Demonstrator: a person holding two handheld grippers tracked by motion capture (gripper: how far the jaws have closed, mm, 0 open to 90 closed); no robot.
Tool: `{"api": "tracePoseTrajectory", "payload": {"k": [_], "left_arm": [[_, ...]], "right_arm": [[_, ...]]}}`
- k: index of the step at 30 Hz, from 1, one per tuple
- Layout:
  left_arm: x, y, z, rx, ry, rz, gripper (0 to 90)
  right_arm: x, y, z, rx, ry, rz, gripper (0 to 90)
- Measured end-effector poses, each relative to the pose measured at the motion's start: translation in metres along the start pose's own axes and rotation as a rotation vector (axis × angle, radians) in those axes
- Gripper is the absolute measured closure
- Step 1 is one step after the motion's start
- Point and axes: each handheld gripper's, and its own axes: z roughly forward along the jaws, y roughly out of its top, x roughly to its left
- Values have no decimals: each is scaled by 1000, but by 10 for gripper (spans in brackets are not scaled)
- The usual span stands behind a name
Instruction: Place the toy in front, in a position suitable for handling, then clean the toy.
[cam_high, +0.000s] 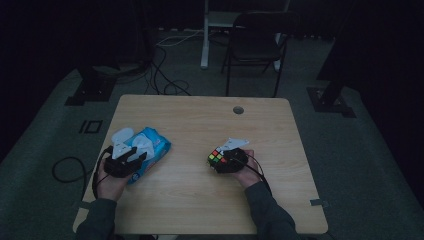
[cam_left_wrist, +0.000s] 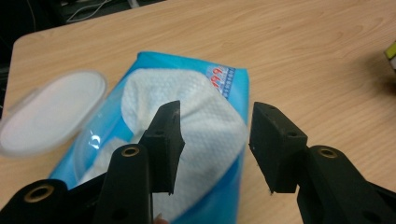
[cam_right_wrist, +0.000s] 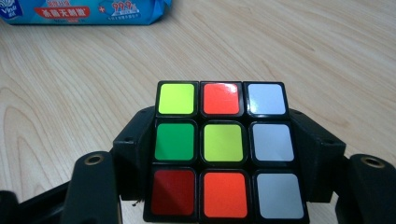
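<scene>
A blue pack of wet wipes (cam_high: 152, 145) lies on the left of the wooden table (cam_high: 200, 120). Its round lid (cam_left_wrist: 46, 112) is flipped open, and a white wipe (cam_left_wrist: 187, 93) is pulled out over the pack (cam_left_wrist: 224, 74). My left gripper (cam_left_wrist: 215, 126) hovers just above that wipe, jaws apart, gripping nothing. In the high view the left gripper (cam_high: 132, 156) sits at the pack's near end. My right gripper (cam_right_wrist: 224, 154) is shut on a Rubik's cube (cam_right_wrist: 223, 142), one pad on each side. The cube (cam_high: 216, 156) is held low over the table's right half.
A cable hole (cam_high: 238, 110) is in the table's far edge. Behind the table stand a dark folding chair (cam_high: 255, 40) and a white post, with cables (cam_high: 165, 80) on the floor. The pack's printed end (cam_right_wrist: 84, 11) lies beyond the cube.
</scene>
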Motion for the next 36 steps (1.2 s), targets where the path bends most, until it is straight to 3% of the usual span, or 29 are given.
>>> {"api": "tracePoseTrajectory", "payload": {"k": [8, 15, 19, 30, 36], "left_arm": [[8, 7, 20, 27, 14, 51, 530], [13, 12, 33, 41, 37, 74, 523], [14, 12, 41, 55, 30, 76, 528], [16, 14, 46, 90, 24, 50, 676], [14, 18, 47, 101, 22, 48, 863]], "right_arm": [[-1, -4, -2, 6, -8, 1, 338], [0, -6, -2, 9, -9, -1, 338], [-1, -6, -2, 10, -9, 0, 338], [-3, -10, -3, 12, -17, 15, 338], [-4, -9, -4, 6, -20, 13, 338]]}}
